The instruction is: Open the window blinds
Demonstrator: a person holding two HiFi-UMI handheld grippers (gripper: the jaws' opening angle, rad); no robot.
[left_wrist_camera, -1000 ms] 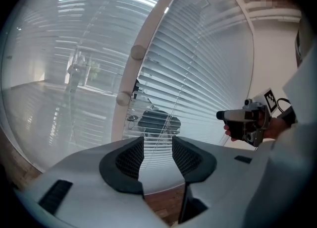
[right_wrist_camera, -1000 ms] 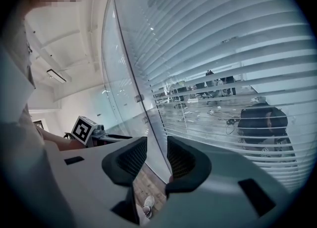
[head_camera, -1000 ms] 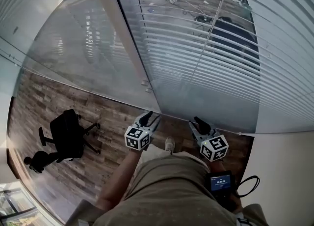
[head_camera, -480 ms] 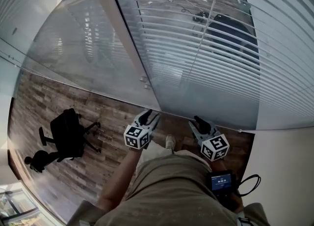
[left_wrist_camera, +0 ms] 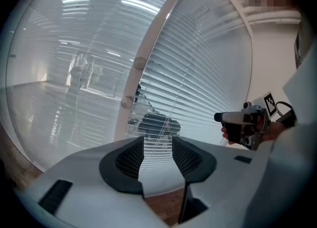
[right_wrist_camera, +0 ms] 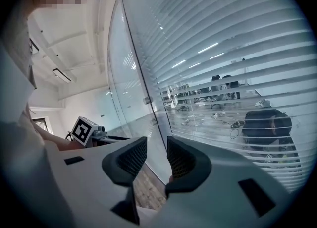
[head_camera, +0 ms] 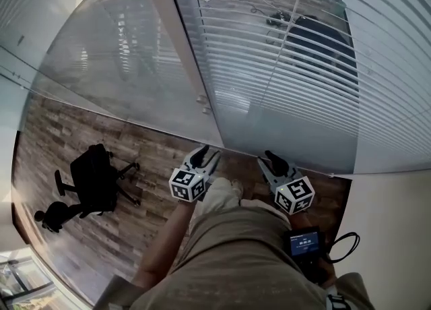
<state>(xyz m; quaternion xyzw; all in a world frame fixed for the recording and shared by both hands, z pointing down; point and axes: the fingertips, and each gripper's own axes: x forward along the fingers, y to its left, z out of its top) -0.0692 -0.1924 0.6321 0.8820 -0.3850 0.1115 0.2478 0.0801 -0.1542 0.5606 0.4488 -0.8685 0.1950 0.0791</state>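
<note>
White slatted window blinds (head_camera: 303, 79) hang behind a glass wall, the slats partly tilted so a room shows through. A thin wand or cord (head_camera: 283, 42) runs down in front of the slats. My left gripper (head_camera: 204, 156) is held low before the bottom of the glass, open, with nothing between its black pads (left_wrist_camera: 130, 156). My right gripper (head_camera: 273, 160) is beside it to the right, also open and empty, and its pads (right_wrist_camera: 181, 158) frame the base of the glass. Both stand apart from the blinds and the wand.
A white post (head_camera: 178, 52) with round knobs (head_camera: 204, 100) splits the glass at left of the blinds. On the wooden floor (head_camera: 60, 140) at left stands a black office chair (head_camera: 94, 180). At right is a white wall (head_camera: 397, 221). A small screen device (head_camera: 304, 241) hangs at the person's waist.
The person's leg has come forward between the two grippers. Both grippers sit slightly nearer the glass, the right one a little higher. The jaws have not changed.
</note>
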